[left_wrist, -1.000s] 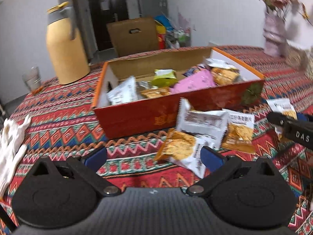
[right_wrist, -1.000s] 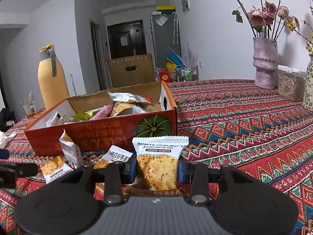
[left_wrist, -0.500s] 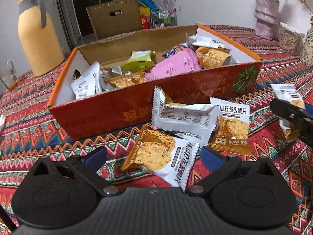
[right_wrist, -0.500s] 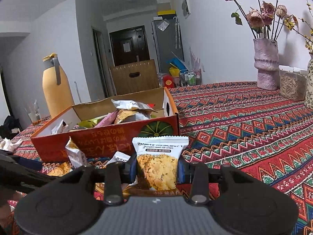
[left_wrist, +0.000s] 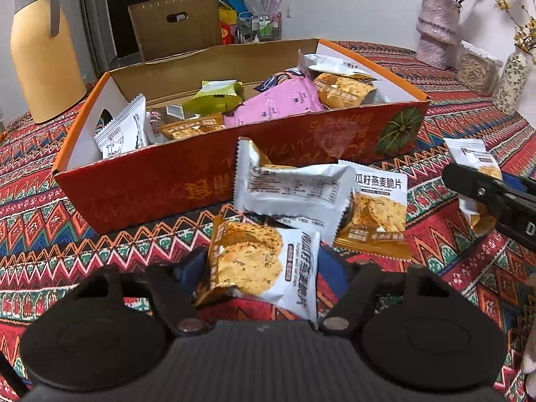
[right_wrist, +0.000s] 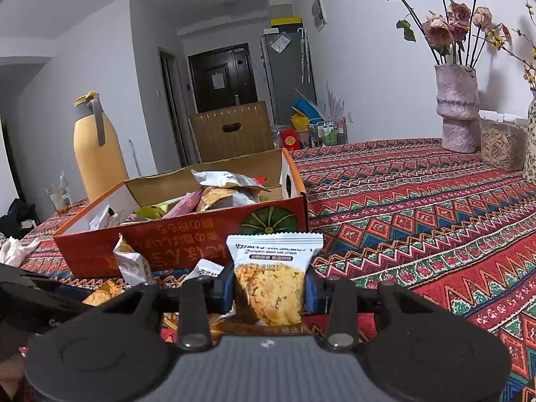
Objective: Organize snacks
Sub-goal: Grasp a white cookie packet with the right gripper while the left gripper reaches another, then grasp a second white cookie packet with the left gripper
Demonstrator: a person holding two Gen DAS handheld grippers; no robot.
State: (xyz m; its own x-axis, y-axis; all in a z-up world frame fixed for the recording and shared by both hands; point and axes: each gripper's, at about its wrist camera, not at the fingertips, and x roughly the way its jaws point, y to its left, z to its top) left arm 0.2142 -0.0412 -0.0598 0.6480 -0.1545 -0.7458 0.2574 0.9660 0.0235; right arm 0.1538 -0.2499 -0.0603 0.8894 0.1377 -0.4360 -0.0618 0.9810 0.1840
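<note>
An open orange snack box (left_wrist: 150,184) with several packets inside sits on the patterned tablecloth. In front of it lie three oat crisp packets. My left gripper (left_wrist: 263,268) is closing on the nearest packet (left_wrist: 254,261), its blue pads touching the packet's two ends. A white packet (left_wrist: 291,187) and an orange-bottomed one (left_wrist: 375,214) lie just beyond. My right gripper (right_wrist: 269,288) is shut on another oat crisp packet (right_wrist: 271,278), held upright in front of the box (right_wrist: 187,234). That same held packet (left_wrist: 475,157) shows at the right edge of the left wrist view.
A yellow thermos jug (left_wrist: 40,50) stands at the back left, and a white cloth (right_wrist: 16,251) lies left of the box. A pink vase (right_wrist: 457,110) with flowers and a clear jar (right_wrist: 499,140) stand at the far right. A cardboard carton (right_wrist: 231,130) stands beyond the table.
My left gripper came forward and down over the nearest packet, and its jaws narrowed from wide open onto the packet's ends. The right gripper and its packet kept still.
</note>
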